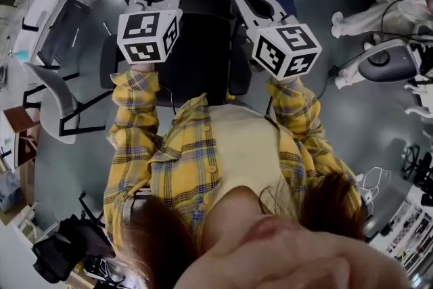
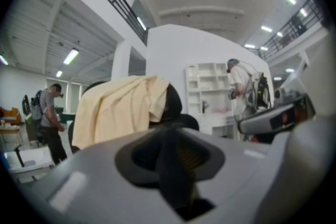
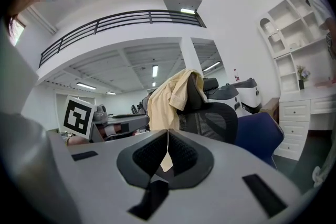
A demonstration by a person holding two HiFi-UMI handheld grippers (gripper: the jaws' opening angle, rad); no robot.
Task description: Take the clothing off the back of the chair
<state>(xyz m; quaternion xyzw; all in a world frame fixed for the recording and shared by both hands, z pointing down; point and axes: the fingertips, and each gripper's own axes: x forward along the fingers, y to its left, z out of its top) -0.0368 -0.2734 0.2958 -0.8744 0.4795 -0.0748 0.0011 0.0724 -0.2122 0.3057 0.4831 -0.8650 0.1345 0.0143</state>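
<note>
The step in hand looks like the approach: the cream clothing (image 2: 118,107) hangs over the top of the black chair (image 3: 210,119), left of centre in the left gripper view and at the middle of the right gripper view, with both claws short of it and touching nothing. The left claw (image 2: 169,136) stands spread a little with nothing between its jaws. The right claw (image 3: 167,134) is pressed together at the tips and empty; the cream sliver in its slit is only the far cloth seen through. To do this well, I would spread both claws wider before reaching the cloth. Bring them in level to the fold along the chair's top edge, one towards each side. Pinch a good thickness of fabric rather than a loose corner. Then raise the cloth up and over the top instead of dragging it sideways, since a sideways pull could snag it or roll the chair.
</note>
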